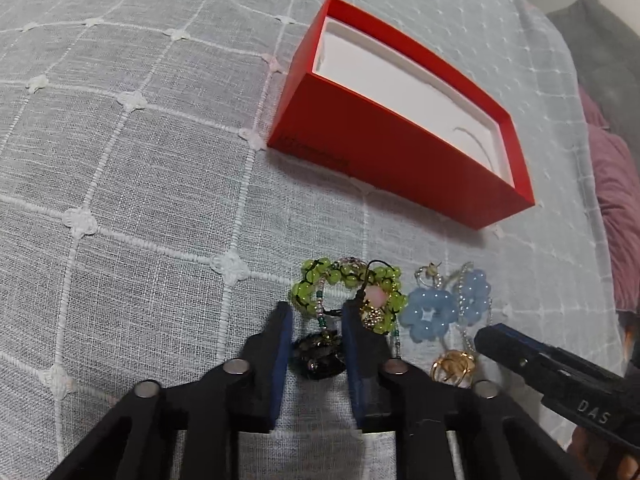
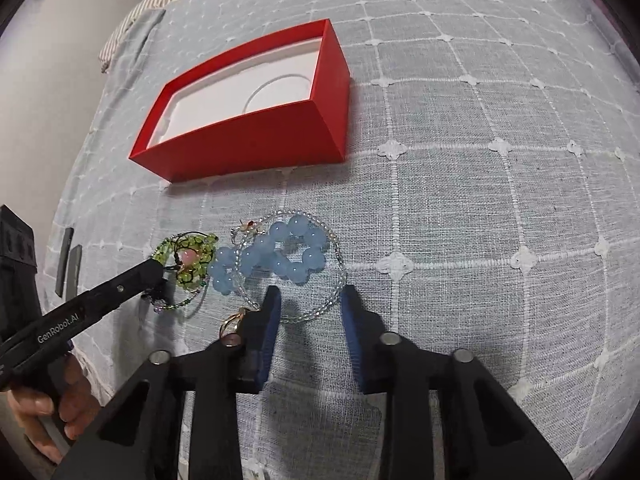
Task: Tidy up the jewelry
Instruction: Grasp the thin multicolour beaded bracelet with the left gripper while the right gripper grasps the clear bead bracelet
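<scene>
- Left gripper [image 1: 316, 320] stood with its jaws parted around a dark bead ornament [image 1: 318, 360], on the side of the jewelry heap away from the red box [image 1: 384, 160]; contact with the pads could not be confirmed.
- Right gripper [image 2: 310, 308] was likewise spread apart and held nothing; a clear bead strand [image 2: 332, 280] curved between its fingers.
- Green beaded bracelet [image 1: 344, 292] lay on the grey quilted cloth [image 1: 120, 160], near the red box.
- Blue bead bracelet [image 2: 280, 256] lay touching the green one.
- Gold ring [image 1: 452, 366] lay just beside the blue beads, farther from the red box.
- Red box stood open, showing a white insert.
</scene>
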